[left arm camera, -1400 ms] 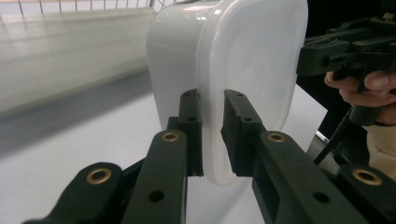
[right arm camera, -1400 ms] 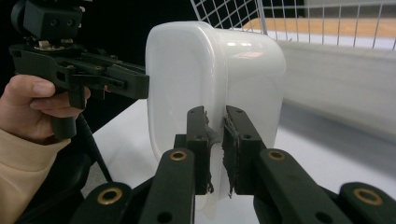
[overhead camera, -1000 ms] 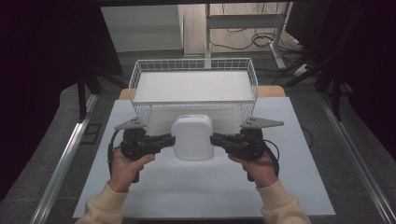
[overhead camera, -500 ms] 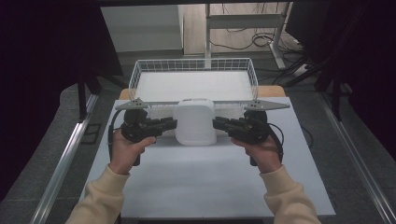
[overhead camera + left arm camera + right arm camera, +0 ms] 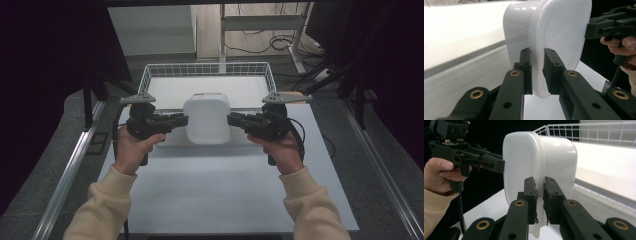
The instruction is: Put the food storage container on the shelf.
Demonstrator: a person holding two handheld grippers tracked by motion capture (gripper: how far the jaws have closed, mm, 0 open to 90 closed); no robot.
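So there's a white plastic container (image 5: 207, 119) held up off the desk (image 5: 220, 200) between the two grippers, roughly in the middle and just in front of the near edge of a white wire basket (image 5: 148, 75) at the far side. The left gripper (image 5: 176, 120) has it by the left side and the right gripper (image 5: 236, 120) by the right. In the left gripper view its fingers (image 5: 526, 67) are closed down on the thin lip that runs round the container, and the right gripper view shows the same thing on the other side: fingers (image 5: 530, 195) nearly together with just the rim pinched between them. The right pads look a bit frayed or torn at the edges.

Handling-wise, my guess is it's light. It looks like a thin, slightly see-through tub with a lid on, tipped on its side, probably empty, though I can't see inside. The plastic is smooth and glossy, so likely slippery, and thin enough to flex if squeezed on the body. That rim is really the only sensible place to grab; it's stiffer and gives the pads something to bite.

No brand, label or writing that I can read anywhere on it.
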